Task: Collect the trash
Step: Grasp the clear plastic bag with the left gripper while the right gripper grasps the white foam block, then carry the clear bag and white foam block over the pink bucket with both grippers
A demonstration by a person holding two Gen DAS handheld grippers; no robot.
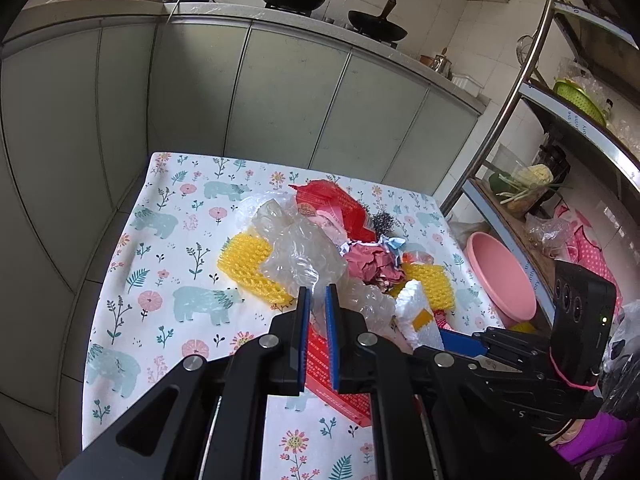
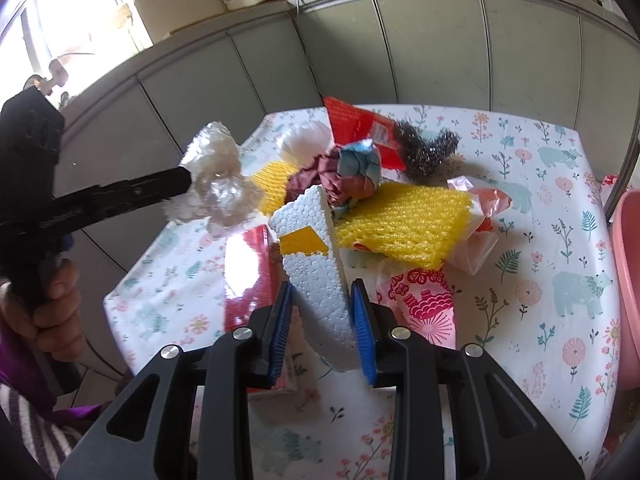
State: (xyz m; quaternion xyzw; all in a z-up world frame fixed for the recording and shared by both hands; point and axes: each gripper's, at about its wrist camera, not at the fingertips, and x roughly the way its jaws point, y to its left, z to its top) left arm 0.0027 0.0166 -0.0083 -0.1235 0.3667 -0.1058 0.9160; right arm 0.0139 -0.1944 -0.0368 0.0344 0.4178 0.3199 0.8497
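Left gripper clamped crumpled clear plastic wrap, lifted off table; right gripper jaws straddled white foam block, contact unclear.

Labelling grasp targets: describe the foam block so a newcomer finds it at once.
On the floral tablecloth, find the trash pile. At its near edge, between the right gripper fingers, lies the foam block: a white beaded wedge with a yellow patch, the pile's only rigid white piece.
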